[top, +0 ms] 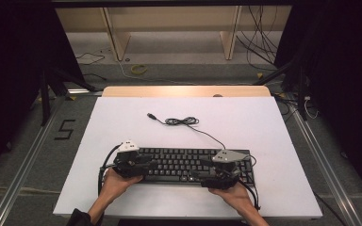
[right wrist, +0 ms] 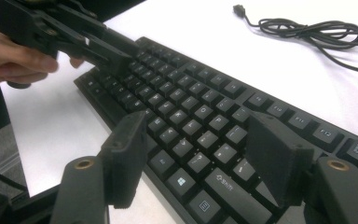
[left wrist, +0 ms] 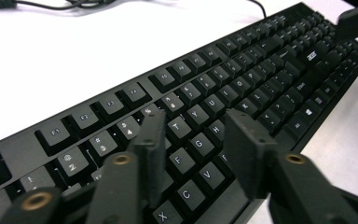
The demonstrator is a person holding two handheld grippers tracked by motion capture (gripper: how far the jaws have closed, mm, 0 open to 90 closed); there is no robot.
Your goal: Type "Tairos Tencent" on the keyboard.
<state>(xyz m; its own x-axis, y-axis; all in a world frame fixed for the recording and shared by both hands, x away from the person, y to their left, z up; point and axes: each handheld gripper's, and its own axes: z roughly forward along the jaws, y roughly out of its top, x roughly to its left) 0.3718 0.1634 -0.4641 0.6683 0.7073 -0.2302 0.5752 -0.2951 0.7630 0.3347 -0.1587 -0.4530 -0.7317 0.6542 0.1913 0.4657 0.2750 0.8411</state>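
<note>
Keyboard [top: 184, 165] lies at the table's [top: 122, 117] near edge, and we hover both released claws, left [left wrist: 200, 140] and right [right wrist: 205, 154], over its ends, so we judge level, simultaneous grips best.

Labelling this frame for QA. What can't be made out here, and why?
- High view: whether either tool touches the keyboard; the left tool and right tool bodies cover their jaws.
- High view: key legends, too small.
- Left gripper view: keyboard's near-left end, cut off by the edge and hidden behind the tool.
- Right gripper view: cable run, cut off at the right edge.
</note>
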